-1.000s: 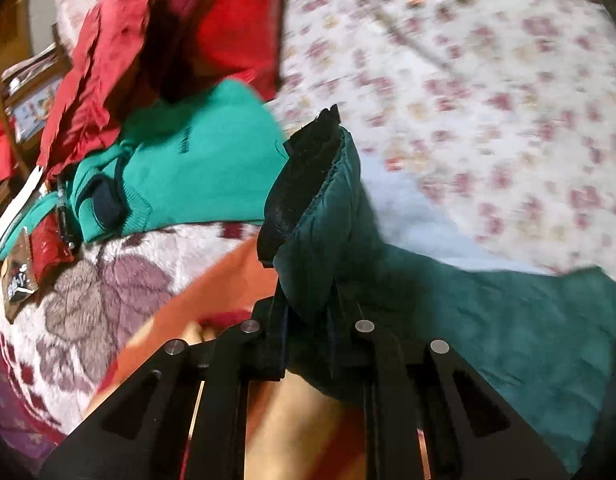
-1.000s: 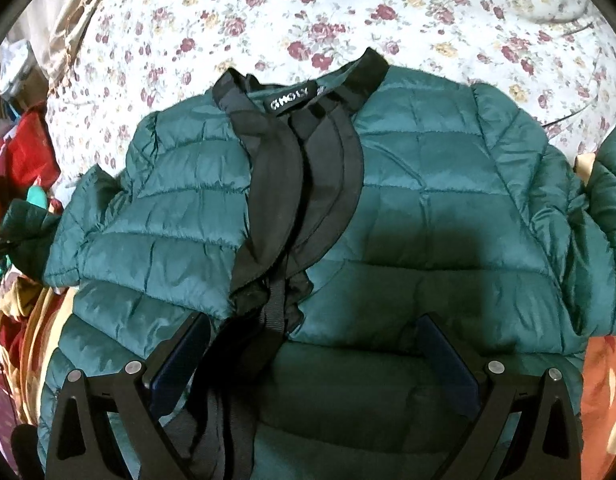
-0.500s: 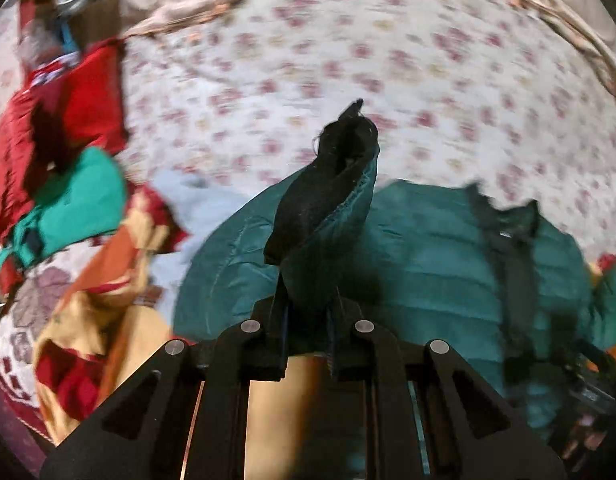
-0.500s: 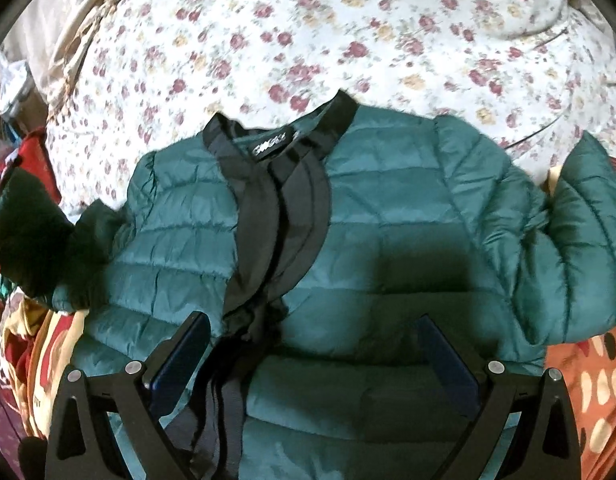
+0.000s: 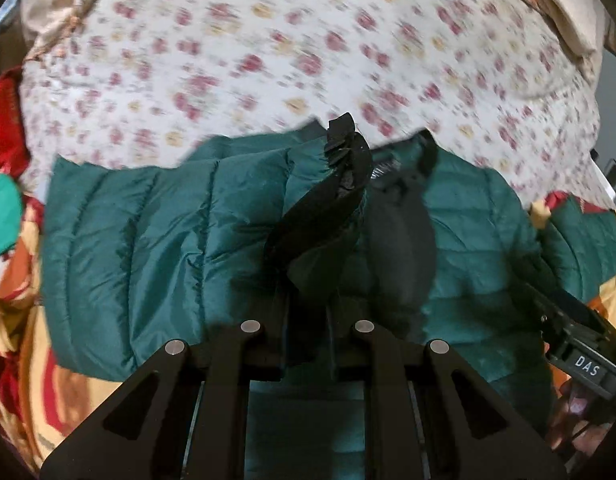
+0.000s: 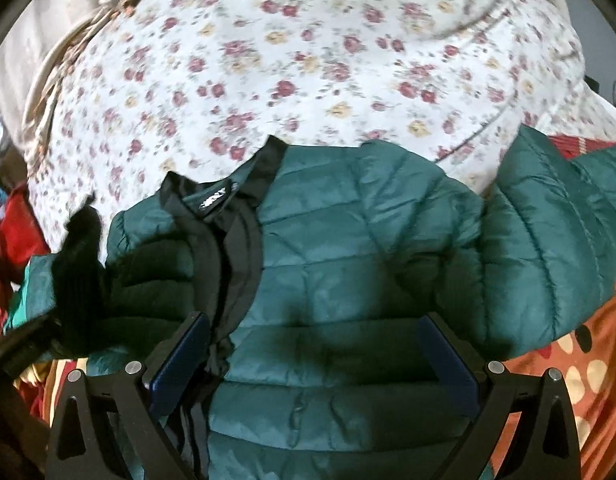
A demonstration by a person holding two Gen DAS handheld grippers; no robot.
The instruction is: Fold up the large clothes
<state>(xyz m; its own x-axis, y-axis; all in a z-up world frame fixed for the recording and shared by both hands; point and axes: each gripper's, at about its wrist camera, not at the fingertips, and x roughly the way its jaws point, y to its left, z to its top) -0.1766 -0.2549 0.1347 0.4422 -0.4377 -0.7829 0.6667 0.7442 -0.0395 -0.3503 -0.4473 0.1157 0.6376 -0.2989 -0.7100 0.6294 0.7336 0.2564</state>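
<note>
The left gripper (image 5: 308, 308) is seen clamped tight on the black-trimmed cuff (image 5: 328, 204) of the green quilted jacket (image 5: 155, 240), the cuff standing up out of the jaws above the jacket's body; the right gripper (image 6: 314, 360) is held spread wide over the jacket's front, its blue pads (image 6: 179, 360) apart and nothing gripped between them. The jacket is laid flat on the flowered bedsheet (image 6: 308, 60), collar (image 6: 223, 196) at the far side and black front placket running towards the near edge; its other sleeve (image 6: 548, 240) is stretched out to the right, over an orange spotted cloth (image 6: 588, 360). Red and bright green clothes (image 5: 3, 160) are heaped at the far left; motion blur is shown across the sheet in the left wrist view.
</note>
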